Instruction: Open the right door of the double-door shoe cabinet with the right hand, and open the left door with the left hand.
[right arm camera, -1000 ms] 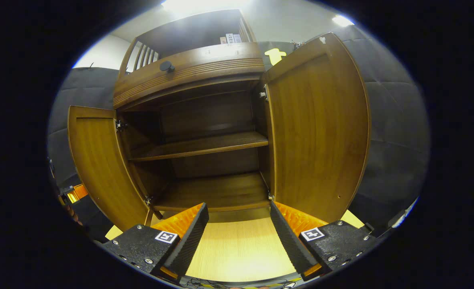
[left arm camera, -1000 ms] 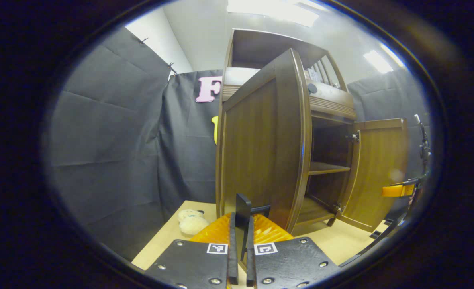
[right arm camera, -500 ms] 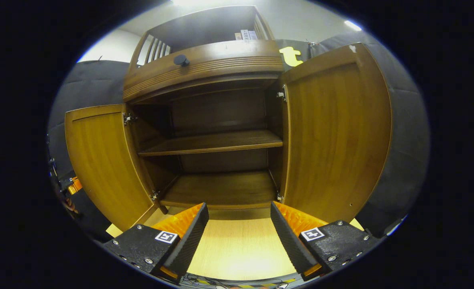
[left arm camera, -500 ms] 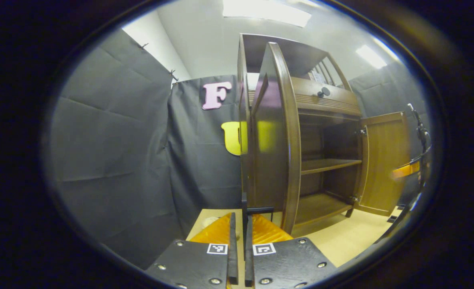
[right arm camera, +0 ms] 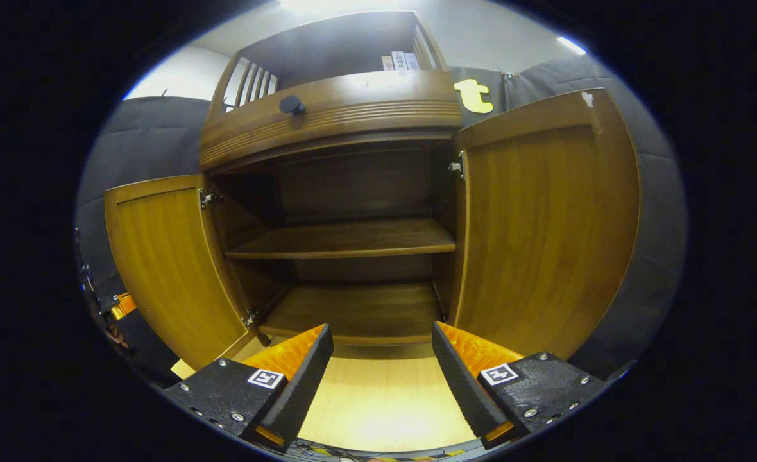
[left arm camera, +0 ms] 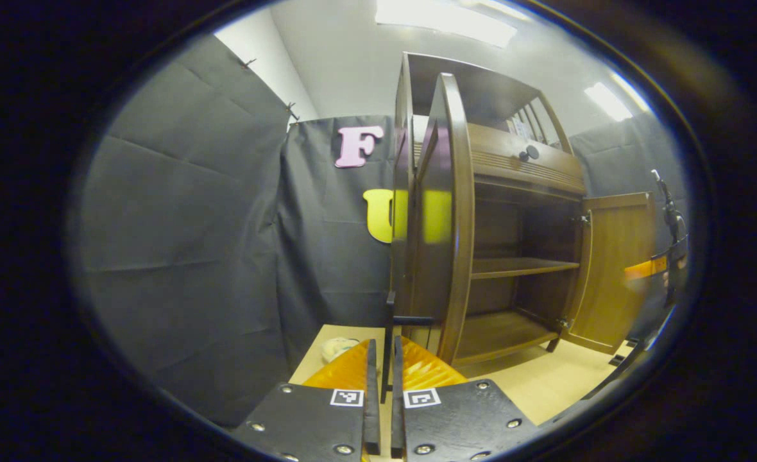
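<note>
Shoe cabinet [right arm camera: 346, 192] standing on the pale table [right arm camera: 378, 398] with both doors swung wide, left gripper [left arm camera: 383, 391] pinching the left door's [left arm camera: 446, 218] black handle [left arm camera: 391, 327], right gripper [right arm camera: 382, 378] hovering spread apart before the shelves, right door [right arm camera: 545, 224] standing free.

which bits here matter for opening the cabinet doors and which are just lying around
Job:
- shoe cabinet
- left door, open, black handle in the left gripper
- right door, open
- right gripper, open, off the door

Lying about:
- pale round thing on the table
- drawer knob
</note>
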